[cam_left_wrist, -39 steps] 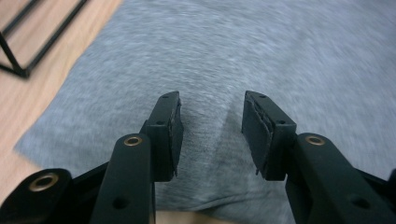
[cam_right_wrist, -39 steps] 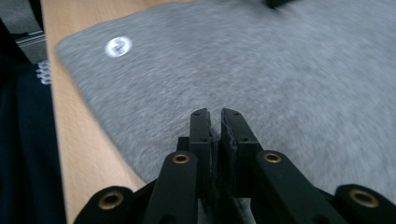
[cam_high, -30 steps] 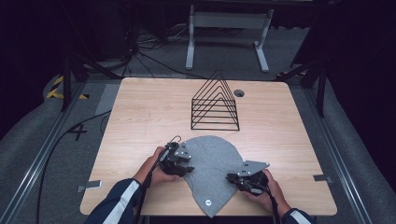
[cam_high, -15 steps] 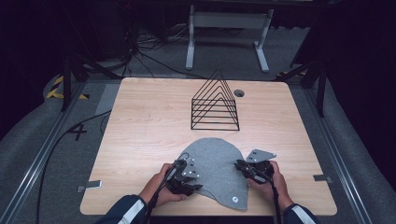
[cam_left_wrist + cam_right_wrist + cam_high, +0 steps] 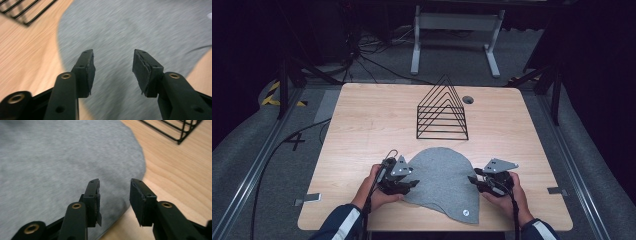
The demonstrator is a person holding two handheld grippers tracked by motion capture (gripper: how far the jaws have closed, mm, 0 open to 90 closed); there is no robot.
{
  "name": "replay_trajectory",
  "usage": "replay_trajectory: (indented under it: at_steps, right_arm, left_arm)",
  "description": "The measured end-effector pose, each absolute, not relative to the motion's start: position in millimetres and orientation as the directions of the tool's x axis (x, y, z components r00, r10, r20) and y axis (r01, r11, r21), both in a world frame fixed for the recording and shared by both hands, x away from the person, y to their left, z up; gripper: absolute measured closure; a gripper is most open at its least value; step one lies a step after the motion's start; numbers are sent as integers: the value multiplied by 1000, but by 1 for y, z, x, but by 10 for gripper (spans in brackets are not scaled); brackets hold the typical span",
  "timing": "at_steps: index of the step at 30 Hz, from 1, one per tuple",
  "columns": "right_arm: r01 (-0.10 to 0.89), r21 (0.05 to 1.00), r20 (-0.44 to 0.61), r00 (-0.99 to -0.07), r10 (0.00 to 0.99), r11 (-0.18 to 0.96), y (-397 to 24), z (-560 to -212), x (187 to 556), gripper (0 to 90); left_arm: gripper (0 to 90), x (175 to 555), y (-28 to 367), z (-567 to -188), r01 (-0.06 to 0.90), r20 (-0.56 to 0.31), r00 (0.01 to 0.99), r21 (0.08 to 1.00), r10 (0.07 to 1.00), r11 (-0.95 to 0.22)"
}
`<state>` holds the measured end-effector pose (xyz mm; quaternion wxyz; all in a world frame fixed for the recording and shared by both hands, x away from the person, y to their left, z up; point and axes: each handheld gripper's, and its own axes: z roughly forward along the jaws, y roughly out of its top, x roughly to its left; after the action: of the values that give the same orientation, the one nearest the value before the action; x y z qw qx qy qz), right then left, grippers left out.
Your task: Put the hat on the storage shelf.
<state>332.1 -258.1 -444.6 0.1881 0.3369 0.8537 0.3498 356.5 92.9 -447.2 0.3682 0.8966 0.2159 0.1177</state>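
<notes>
A grey knitted cloth [image 5: 442, 175], rounded like a cap, lies flat on the wooden table [image 5: 372, 115] near its front edge; a small white tag [image 5: 465, 212] marks its near corner. My left gripper [image 5: 414, 182] is at the cloth's left edge, and its own view shows it as my left gripper [image 5: 113, 56], open above the grey cloth [image 5: 140, 27]. My right gripper [image 5: 472, 179] is at the cloth's right edge. Its jaws have just been opening. In its own view my right gripper [image 5: 115, 183] hovers over the cloth's border [image 5: 62, 162] with nothing pinched.
A black wire rack [image 5: 442, 112] of triangular frames stands behind the cloth at mid-table and appears as the rack [image 5: 25, 12] and the rack [image 5: 180, 130] in the gripper views. A round cable hole [image 5: 468, 99] lies beside it. Dark floor, cables and a stand surround the table.
The cloth now lies flatter, its tagged corner swung to the right. The right gripper moved rightward and its jaws parted from the cloth's edge. The left hand dipped toward the front edge, then came back.
</notes>
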Motion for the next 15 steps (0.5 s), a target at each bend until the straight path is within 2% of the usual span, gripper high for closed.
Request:
replay_trajectory:
  at_steps: [5, 8, 11, 12, 15]
  right_arm:
    - [448, 697, -63, -739, 671, 559, -259, -446, 318, 655]
    - [453, 655, -92, -747, 659, 605, -258, -452, 314, 622]
    - [465, 651, -93, -736, 671, 600, -260, -453, 316, 604]
    - [481, 653, -94, -715, 693, 585, -266, -453, 321, 576]
    - [495, 657, -96, -694, 714, 569, -271, -453, 326, 549]
  left_arm:
    - [568, 362, 104, -456, 348, 36, 864, 678, 502, -648]
    - [576, 360, 107, -463, 363, 19, 868, 657, 496, -661]
    - [579, 355, 106, -463, 361, 12, 874, 654, 485, -665]
    - [574, 351, 105, -463, 366, -18, 882, 655, 471, -661]
    - [539, 345, 100, -462, 368, -24, 887, 639, 461, -675]
